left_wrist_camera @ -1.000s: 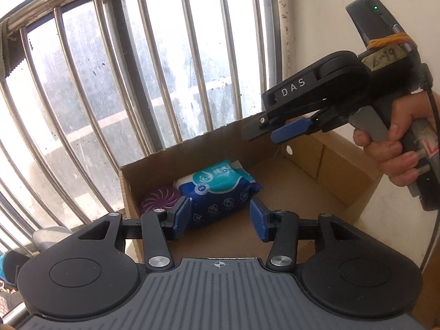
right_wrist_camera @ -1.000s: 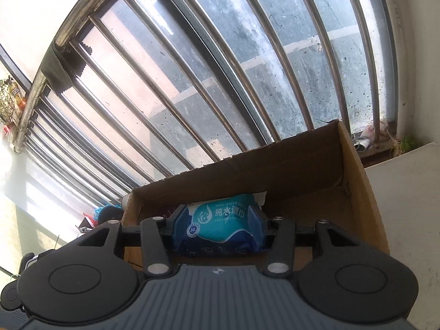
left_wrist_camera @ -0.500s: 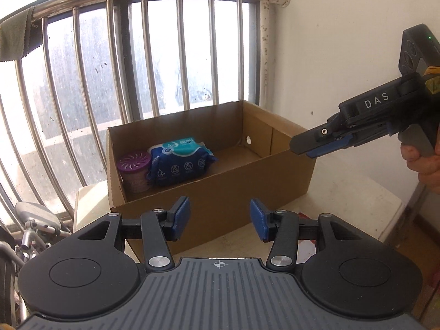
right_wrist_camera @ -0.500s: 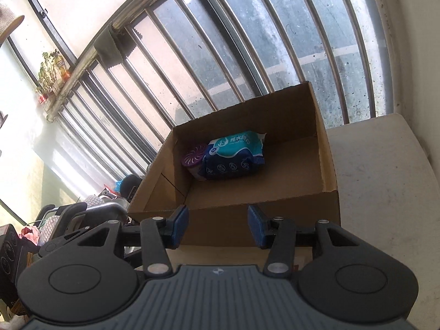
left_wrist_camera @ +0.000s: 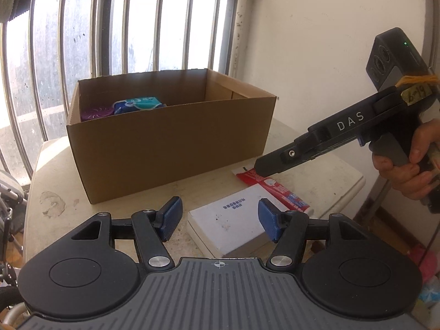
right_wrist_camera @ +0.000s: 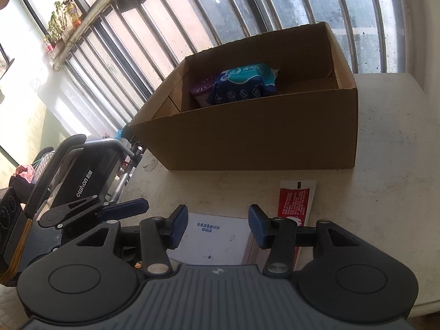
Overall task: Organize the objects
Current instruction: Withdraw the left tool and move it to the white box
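the cardboard box on the surface already holds two items. the white box lies before the left gripper, whose empty jaws have just been opening; straddle its sides squarely. the right gripper, part open, empty, hangs over the red tube.

Table: carton, booklet, probably toothpaste.

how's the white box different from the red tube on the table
The white box is a broad, flat block, plain white with small blue print; the red tube is slim, flat and red with white text. The box lies nearer the cameras, the tube nearer the cardboard box. Both lie flat, outside it.
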Available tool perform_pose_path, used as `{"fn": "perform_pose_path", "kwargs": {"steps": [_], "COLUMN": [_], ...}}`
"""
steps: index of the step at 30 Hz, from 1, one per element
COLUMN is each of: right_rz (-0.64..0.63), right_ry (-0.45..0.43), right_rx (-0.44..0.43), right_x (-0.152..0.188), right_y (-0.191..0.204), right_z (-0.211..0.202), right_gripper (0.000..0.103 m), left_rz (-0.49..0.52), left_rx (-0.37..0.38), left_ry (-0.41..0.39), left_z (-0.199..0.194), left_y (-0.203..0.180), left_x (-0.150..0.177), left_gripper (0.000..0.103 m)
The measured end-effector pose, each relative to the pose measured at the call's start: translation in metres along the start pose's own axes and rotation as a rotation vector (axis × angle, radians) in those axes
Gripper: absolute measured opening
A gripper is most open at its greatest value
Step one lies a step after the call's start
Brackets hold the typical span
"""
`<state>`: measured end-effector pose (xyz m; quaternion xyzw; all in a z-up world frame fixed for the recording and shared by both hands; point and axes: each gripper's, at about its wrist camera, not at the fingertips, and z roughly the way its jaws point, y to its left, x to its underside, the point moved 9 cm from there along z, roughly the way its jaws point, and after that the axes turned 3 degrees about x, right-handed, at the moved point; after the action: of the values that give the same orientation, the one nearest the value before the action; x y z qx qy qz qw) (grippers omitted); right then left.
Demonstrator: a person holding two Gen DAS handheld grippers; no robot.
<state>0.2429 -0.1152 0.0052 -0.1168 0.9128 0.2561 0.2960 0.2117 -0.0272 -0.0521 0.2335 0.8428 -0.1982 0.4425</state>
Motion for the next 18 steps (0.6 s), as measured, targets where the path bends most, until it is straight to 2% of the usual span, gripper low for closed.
{"fn": "perform_pose_path", "kwargs": {"steps": [2, 7, 14, 18], "right_rz": [0.005, 0.023, 0.01, 0.017], "right_ry": [0.009, 0.048, 0.073, 0.094], "right_rx": [0.013, -0.008, 0.011, 0.017], "right_x": [0.006, 0.014, 0.018, 0.022], "right_y": [-0.003, -0.005, -0.004, -0.005], "right_z": [0.003, 0.011, 0.02, 0.027], "right_gripper": [0.052, 0.052, 0.052, 0.054], "left_rz": [0.024, 0.081, 0.057, 0.031], "left_rx": [0.018, -0.001, -0.013, -0.017], "left_ry": [0.007, 0.019, 0.057, 0.054], "left_z": [0.001, 0.007, 0.023, 0.029], "left_y": [-0.008, -0.018, -0.011, -0.006], "left_x": [0.007, 0.018, 0.028, 0.031], "left_gripper": [0.061, 0.067, 0.07, 0.07]}}
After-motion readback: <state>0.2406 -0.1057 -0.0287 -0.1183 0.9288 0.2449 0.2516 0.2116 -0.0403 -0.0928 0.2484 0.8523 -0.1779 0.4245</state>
